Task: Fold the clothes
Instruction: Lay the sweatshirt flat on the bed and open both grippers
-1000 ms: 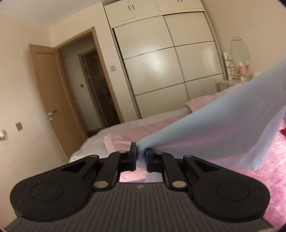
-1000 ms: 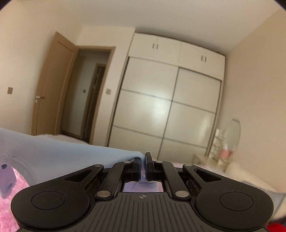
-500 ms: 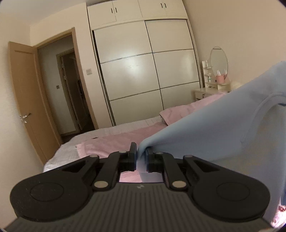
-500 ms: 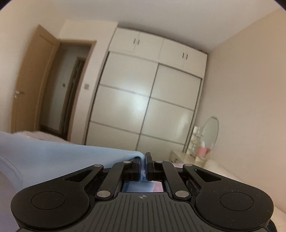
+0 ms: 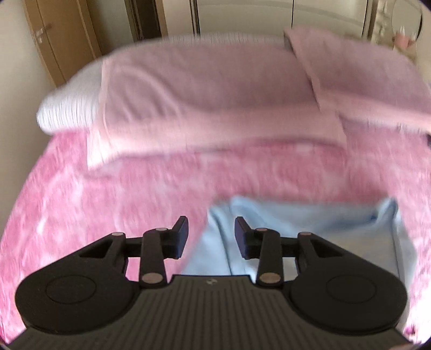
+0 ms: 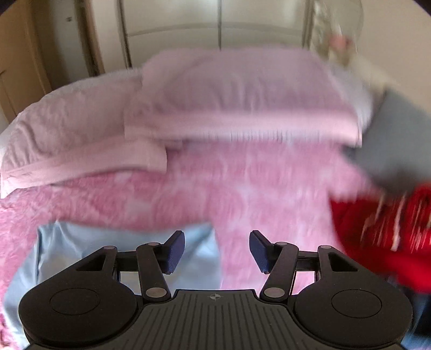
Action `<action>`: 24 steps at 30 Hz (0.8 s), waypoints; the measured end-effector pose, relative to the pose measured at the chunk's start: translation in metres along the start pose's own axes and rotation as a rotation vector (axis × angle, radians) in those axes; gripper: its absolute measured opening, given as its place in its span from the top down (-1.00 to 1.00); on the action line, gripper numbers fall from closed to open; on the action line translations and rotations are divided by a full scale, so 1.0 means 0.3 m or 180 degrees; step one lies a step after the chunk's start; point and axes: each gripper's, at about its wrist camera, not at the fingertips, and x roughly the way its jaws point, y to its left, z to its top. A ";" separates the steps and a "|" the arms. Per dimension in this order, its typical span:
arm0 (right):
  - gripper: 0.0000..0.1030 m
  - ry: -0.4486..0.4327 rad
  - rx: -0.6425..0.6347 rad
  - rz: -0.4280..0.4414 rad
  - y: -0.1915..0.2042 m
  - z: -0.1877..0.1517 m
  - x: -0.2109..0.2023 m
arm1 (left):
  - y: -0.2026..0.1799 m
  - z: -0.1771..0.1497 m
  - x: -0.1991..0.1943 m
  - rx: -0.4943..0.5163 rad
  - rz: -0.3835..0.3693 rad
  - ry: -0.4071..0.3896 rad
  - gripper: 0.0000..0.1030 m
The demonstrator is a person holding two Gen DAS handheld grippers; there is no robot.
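released light-blue garment (image 5: 309,228) now flat, rumpled, bedspread-borne (image 5: 80,204)

Both wrist cameras are looking forward and down along their grippers, hovering close above a pink blanket (image 5: 134,193). The left view is facing the light blue garment (image 5: 309,231) at its lower right; the right view is seeing it at lower left. Both are sharing the pink pillows (image 6: 242,88) and wardrobe (image 6: 175,16) beyond.
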 end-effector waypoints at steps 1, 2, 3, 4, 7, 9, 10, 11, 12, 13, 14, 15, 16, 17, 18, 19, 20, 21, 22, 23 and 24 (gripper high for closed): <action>-0.11 0.0113 0.0062 0.0063 -0.015 -0.048 0.007 | -0.004 -0.043 0.005 -0.0028 -0.0001 0.0088 0.35; -0.11 0.0226 0.0123 0.0126 -0.030 -0.096 0.015 | -0.008 -0.085 0.010 -0.0056 -0.0002 0.0177 0.35; -0.11 0.0339 0.0170 0.0194 -0.040 -0.150 0.020 | -0.012 -0.128 0.015 -0.0085 -0.0003 0.0265 0.35; -0.11 0.0454 0.0164 0.0281 -0.034 -0.216 0.020 | -0.016 -0.170 0.020 -0.0113 -0.0004 0.0353 0.35; -0.10 0.0784 -0.0119 0.0576 0.034 -0.401 0.009 | -0.048 -0.271 0.023 -0.0108 -0.0025 0.0560 0.35; -0.10 0.0903 -0.0438 0.0739 0.105 -0.507 -0.005 | -0.070 -0.314 0.024 -0.0046 -0.0041 0.0645 0.35; -0.10 0.0957 -0.0614 0.0828 0.144 -0.557 -0.010 | -0.076 -0.337 0.025 -0.0013 -0.0057 0.0675 0.35; -0.10 0.0997 -0.0790 0.0907 0.183 -0.603 -0.013 | -0.080 -0.358 0.026 0.0007 -0.0072 0.0694 0.35; -0.10 0.0995 -0.0970 0.0958 0.225 -0.640 -0.014 | -0.083 -0.380 0.029 0.0022 -0.0086 0.0712 0.35; -0.11 0.0984 -0.1147 0.1010 0.265 -0.677 -0.012 | -0.085 -0.400 0.030 0.0030 -0.0102 0.0731 0.35; -0.11 0.0944 -0.1320 0.1047 0.301 -0.711 -0.003 | -0.087 -0.423 0.031 0.0030 -0.0121 0.0745 0.35; -0.11 0.0886 -0.1515 0.1033 0.338 -0.742 0.001 | -0.087 -0.447 0.031 0.0026 -0.0136 0.0759 0.35; -0.11 0.0829 -0.1723 0.1010 0.374 -0.775 0.008 | -0.087 -0.471 0.030 0.0023 -0.0147 0.0776 0.35; -0.11 0.0779 -0.1972 0.0946 0.406 -0.810 0.026 | -0.085 -0.494 0.030 0.0017 -0.0150 0.0795 0.35; -0.13 0.0720 -0.2237 0.0822 0.437 -0.847 0.047 | -0.082 -0.517 0.030 0.0011 -0.0148 0.0815 0.35; -0.14 0.0652 -0.2482 0.0689 0.462 -0.886 0.067 | -0.077 -0.535 0.031 0.0001 -0.0140 0.0830 0.35; -0.14 0.0597 -0.2692 0.0594 0.480 -0.924 0.091 | -0.070 -0.552 0.032 -0.0009 -0.0127 0.0841 0.35; -0.15 0.0569 -0.2867 0.0547 0.492 -0.960 0.113 | -0.063 -0.568 0.033 -0.0020 -0.0115 0.0853 0.35; -0.15 0.0548 -0.2974 0.0527 0.495 -0.988 0.133 | -0.057 -0.584 0.035 -0.0031 -0.0103 0.0864 0.35; -0.15 0.0504 -0.3049 0.0511 0.493 -1.009 0.148 | -0.050 -0.601 0.036 -0.0042 -0.0091 0.0875 0.35; -0.15 0.0452 -0.3103 0.0508 0.487 -1.025 0.159 | -0.043 -0.617 0.037 -0.0053 -0.0078 0.0887 0.35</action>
